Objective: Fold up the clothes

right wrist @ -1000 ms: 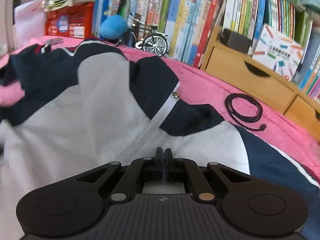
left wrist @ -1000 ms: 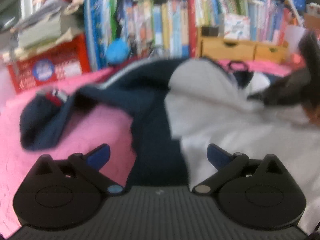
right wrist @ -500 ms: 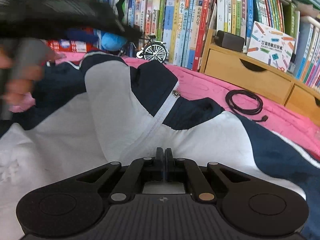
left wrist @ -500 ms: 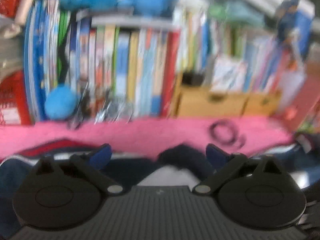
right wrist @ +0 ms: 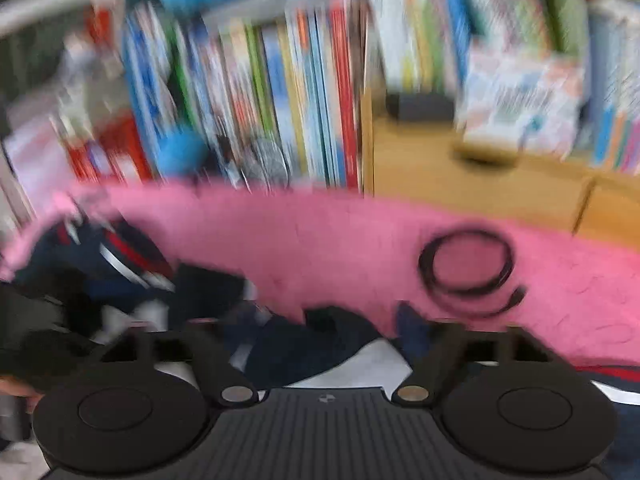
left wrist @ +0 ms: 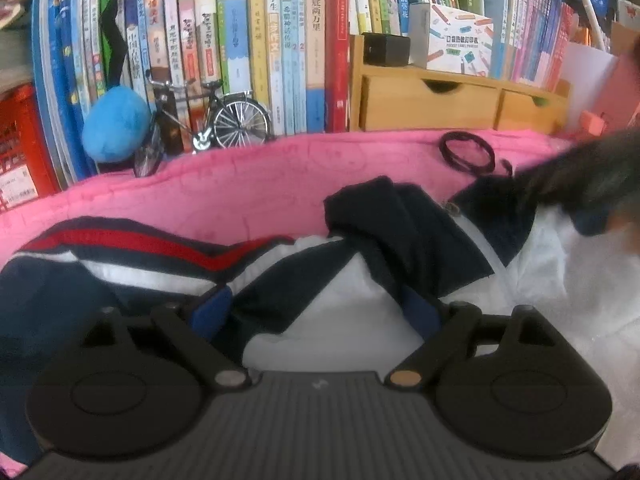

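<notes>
**Pink quilt, jacket bunched, both my jaws apart**

Pink quilted cover [left wrist: 248,184] runs across the surface under everything. Navy/white jacket [left wrist: 360,288] lies on it, crumpled, w/ a red-and-white striped band [left wrist: 132,240] at far left in the L view. Zip pull [left wrist: 452,210] sits on a white strip between two navy panels, right of centre.

L gripper [left wrist: 320,310]: jaws stand wide, nothing clamped. Blue pads [left wrist: 212,308] sit right over the fabric, a dark fold and white panel between them; can't tell if the pads touch cloth.

R gripper [right wrist: 320,332]: jaws opening, wide apart in the frame. Navy and white cloth lies between the fingers but isn't pinched. R view badly blurred, so details are rough. My R gripper also shows as a dark smear at the right edge of the L view.

Black coiled cable [left wrist: 468,154] lies on the quilt, beyond the jacket, apart from it. Behind the quilt: row of upright books [left wrist: 280,52], small model bicycle [left wrist: 208,120], blue plush ball [left wrist: 116,124] beside it, wooden drawer unit [left wrist: 432,100] to the right.
</notes>
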The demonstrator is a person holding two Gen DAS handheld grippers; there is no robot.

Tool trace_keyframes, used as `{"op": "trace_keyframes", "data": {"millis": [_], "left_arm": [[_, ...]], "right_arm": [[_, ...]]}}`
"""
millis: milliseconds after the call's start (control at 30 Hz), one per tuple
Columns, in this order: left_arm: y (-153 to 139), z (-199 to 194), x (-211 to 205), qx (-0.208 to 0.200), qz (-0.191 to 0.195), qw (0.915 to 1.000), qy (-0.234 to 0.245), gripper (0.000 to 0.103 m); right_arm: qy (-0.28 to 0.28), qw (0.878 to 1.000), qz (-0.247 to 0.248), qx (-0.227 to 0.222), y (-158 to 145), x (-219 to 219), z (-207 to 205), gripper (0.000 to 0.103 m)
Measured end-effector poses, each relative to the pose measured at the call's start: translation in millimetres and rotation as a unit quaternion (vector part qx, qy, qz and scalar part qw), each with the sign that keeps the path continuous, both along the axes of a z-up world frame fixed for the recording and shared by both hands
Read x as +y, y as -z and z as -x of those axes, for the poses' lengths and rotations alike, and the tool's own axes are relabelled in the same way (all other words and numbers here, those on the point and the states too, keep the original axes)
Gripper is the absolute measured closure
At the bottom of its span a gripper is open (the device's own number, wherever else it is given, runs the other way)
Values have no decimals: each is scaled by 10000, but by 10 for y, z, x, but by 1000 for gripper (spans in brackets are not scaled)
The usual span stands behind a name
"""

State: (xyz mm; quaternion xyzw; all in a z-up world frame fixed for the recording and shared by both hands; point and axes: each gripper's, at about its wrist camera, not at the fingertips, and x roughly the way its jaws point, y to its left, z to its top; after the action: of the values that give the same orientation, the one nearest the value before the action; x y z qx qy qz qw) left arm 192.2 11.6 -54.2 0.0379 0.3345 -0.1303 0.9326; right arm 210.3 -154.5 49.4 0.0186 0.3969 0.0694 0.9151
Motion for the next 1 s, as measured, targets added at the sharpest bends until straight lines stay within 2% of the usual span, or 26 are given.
{"op": "trace_keyframes", "data": {"millis": [33, 100, 167, 233, 300, 367, 400, 433, 467, 500, 533, 567, 600, 633, 700, 733, 767, 800, 867, 900, 933, 1000], "left_arm": [[-1, 14, 0, -4, 3, 10000, 5, 11], [-17, 60, 4, -13, 16, 10000, 40, 11], [-28, 112, 16, -43, 27, 10000, 78, 11], [-48, 184, 24, -86, 23, 9999, 126, 11], [-102, 286, 49, -171, 41, 9997, 160, 11], [-196, 404, 119, -258, 135, 9995, 139, 11], [-247, 463, 172, -309, 195, 9993, 122, 11], [-292, 520, 239, -368, 243, 9990, 93, 11], [-334, 575, 307, -427, 282, 9987, 58, 11], [-368, 623, 379, -482, 306, 9984, -3, 11], [-397, 672, 474, -527, 325, 9980, -120, 11], [-422, 723, 582, -548, 371, 9975, -267, 11], [-442, 786, 719, -570, 481, 9962, -440, 11], [-459, 857, 871, -600, 622, 9943, -629, 11], [-473, 994, 1199, -665, 906, 9877, -1090, 6], [-458, 1053, 1389, -704, 1052, 9818, -1414, 5], [-449, 1115, 1570, -757, 1104, 9743, -1810, 5], [-455, 1163, 1714, -811, 1031, 9660, -2226, 5], [-451, 1199, 1938, -940, 651, 9509, -2875, 5], [-440, 1181, 2009, -984, 450, 9479, -2998, 4], [-426, 1143, 2055, -1013, 253, 9480, -3006, 4], [-365, 975, 2065, -917, -181, 9537, -2860, 2]], "right_arm": [[36, 9998, 26, 217, 111, 24, -89, 0], [85, 9999, -8, 81, 186, 80, -2, 11], [57, 9999, 29, -120, 147, 128, 183, 58], [34, 9989, 187, -433, 42, 178, 446, 78], [-11, 9958, 360, -837, -83, 224, 725, 82], [91, 9863, 632, -1519, -250, 247, 984, 83], [210, 9748, 912, -2026, -336, 284, 1112, 83], [306, 9499, 1461, -2748, -400, 361, 1255, 83], [412, 8995, 2288, -3701, -394, 463, 1383, 83], [595, 8577, 2940, -4175, -344, 483, 1341, 81], [818, 8297, 3436, -4324, -288, 450, 1205, 75], [994, 8443, 3533, -3904, -284, 322, 972, 74], [1175, 8845, 3169, -3216, -315, 134, 739, 75], [1344, 9073, 2749, -2883, -337, 5, 663, 74], [1643, 9308, 1998, -2583, -365, -178, 658, 59], [1653, 9340, 1826, -2588, -361, -214, 713, 35], [1581, 9333, 1778, -2688, -347, -216, 803, 19], [1473, 9340, 1793, -2716, -328, -201, 884, 18], [1299, 9362, 1880, -2669, -286, -165, 1018, 18], [1306, 9368, 1903, -2628, -270, -164, 1065, 18], [1312, 9374, 1927, -2587, -253, -164, 1113, 17], [1325, 9385, 1974, -2505, -220, -164, 1208, 17]]}}
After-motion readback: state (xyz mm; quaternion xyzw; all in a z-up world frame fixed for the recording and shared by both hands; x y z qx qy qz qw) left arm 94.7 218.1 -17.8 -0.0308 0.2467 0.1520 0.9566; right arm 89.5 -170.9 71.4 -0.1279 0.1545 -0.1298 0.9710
